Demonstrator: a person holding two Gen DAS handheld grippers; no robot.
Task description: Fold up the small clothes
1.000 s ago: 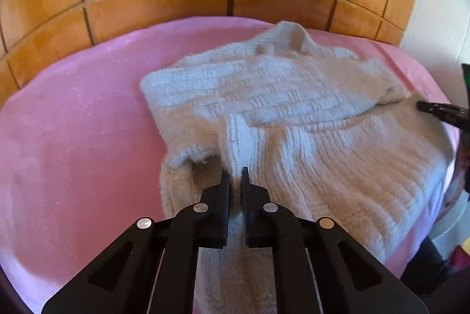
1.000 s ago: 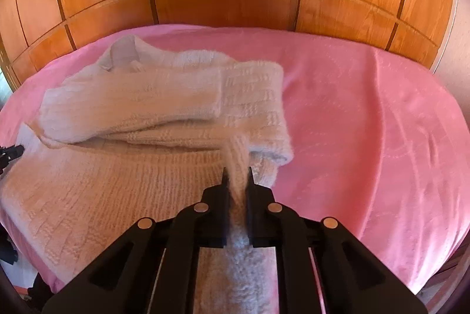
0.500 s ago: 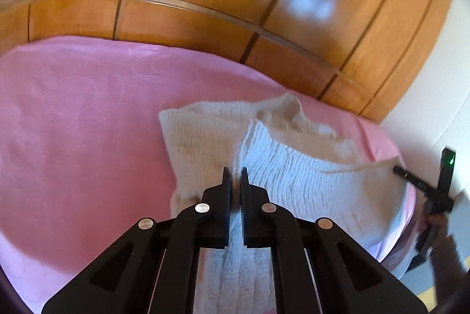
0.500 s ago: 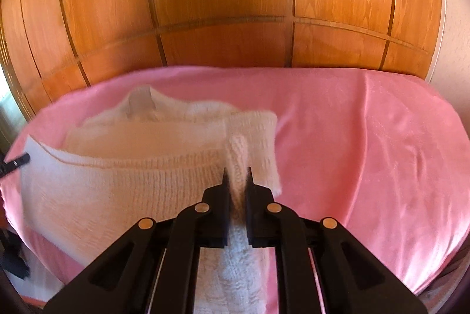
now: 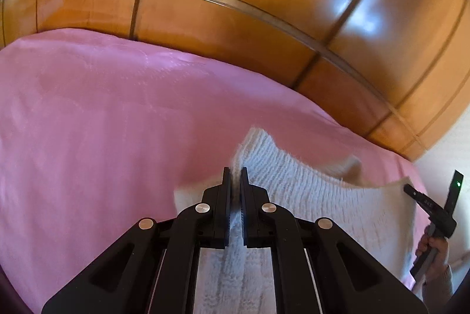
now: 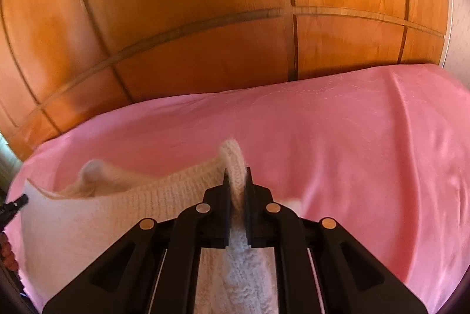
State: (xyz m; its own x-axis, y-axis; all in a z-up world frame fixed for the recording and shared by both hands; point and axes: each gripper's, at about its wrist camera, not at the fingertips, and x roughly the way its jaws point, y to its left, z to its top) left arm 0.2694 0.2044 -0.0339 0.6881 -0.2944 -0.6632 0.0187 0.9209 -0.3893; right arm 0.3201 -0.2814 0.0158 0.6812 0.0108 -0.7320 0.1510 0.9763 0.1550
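A cream knitted sweater [image 5: 323,202] hangs lifted over the pink bed cover [image 5: 102,123]. My left gripper [image 5: 235,176] is shut on one bottom corner of it. My right gripper [image 6: 236,176] is shut on the other bottom corner; the sweater [image 6: 88,214] stretches to the left in the right wrist view. The hem is held taut between both grippers. The right gripper [image 5: 411,190] shows at the far right of the left wrist view, and the left gripper [image 6: 20,201] at the left edge of the right wrist view. The sweater's lower part is hidden behind the raised hem.
A glossy wooden panelled wall [image 5: 264,20] rises right behind the bed. The pink cover [image 6: 367,137] spreads wide to the right in the right wrist view. A white wall [image 5: 446,155] stands at the far right.
Both grippers have lifted the sweater's hem up and forward over the rest of the garment. The cameras tilted up, so more wooden wall shows and the flat sweater has dropped from sight.
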